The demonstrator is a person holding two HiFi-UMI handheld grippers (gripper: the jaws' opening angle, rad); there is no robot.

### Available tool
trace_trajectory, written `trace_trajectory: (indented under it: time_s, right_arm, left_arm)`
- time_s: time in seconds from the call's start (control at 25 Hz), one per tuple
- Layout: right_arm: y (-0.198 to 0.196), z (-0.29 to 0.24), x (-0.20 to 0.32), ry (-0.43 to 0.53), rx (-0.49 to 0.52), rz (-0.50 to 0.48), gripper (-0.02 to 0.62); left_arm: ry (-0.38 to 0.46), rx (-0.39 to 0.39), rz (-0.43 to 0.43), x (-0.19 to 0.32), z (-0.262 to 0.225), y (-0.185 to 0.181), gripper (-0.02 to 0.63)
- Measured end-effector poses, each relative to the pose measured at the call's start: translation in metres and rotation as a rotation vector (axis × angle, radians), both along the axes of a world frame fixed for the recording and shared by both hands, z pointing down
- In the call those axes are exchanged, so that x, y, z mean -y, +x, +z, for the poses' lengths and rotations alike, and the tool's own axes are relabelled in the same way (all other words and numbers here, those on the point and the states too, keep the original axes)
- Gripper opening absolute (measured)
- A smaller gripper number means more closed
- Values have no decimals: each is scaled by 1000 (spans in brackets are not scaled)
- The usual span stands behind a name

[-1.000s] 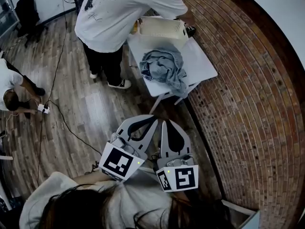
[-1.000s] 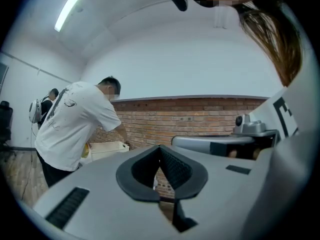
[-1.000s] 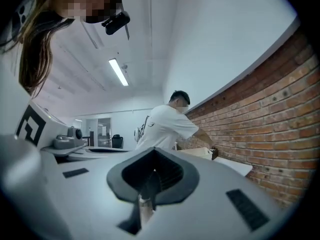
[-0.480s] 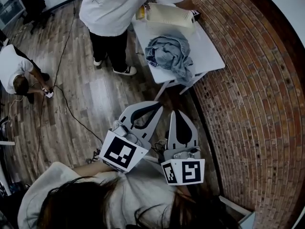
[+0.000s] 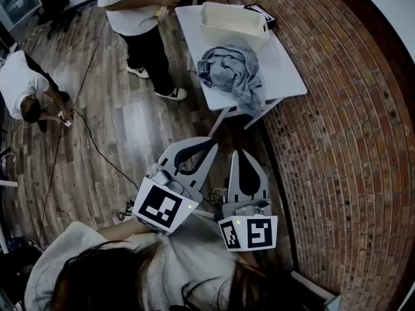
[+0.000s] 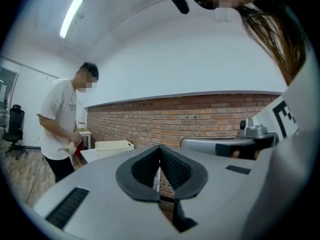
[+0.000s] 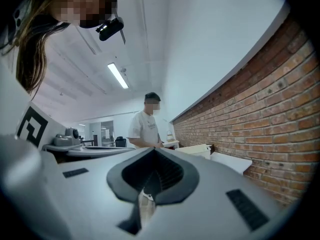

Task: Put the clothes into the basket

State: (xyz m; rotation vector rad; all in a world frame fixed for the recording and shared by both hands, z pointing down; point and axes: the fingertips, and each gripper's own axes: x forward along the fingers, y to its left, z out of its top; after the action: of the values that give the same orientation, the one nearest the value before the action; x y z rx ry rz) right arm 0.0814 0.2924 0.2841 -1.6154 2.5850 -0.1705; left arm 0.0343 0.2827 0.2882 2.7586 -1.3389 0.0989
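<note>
A crumpled grey-blue garment lies on a white table beside the brick wall, part of it hanging over the near edge. A cream plastic basket stands at the table's far end; it also shows as a pale box, the basket, in the left gripper view and as the basket in the right gripper view. My left gripper and right gripper are side by side, well short of the table, both shut with nothing in them. Their tips meet at the left gripper and right gripper.
A person in a white shirt stands at the table's far left corner. Another person crouches on the wood floor at the left beside a cable. The brick wall runs along the right.
The view has shifted toward the table, which now lies more fully in sight. The standing person has stepped back from the basket to the left. Both grippers stay shut.
</note>
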Motion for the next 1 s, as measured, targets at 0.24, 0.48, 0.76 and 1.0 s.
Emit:
trace_trajectory:
  time_s: [0.24,0.48,0.76,1.0]
  right_arm:
    - [2,1,-2,-2,-6,-7,6]
    - [2,5,9,-5,-25,-2,6]
    - [-3,7,47,-11,-44,8,6]
    - [-10,11,95,-24,-48,24,6]
  left_arm:
    - [-4,5,-23,-1,2,-2,8]
    - [2,17,-28,13,4,-4,8]
    - [-23,-21,-16,51,10,-7,8]
    - [-31,-17,4,101,15,-13,8]
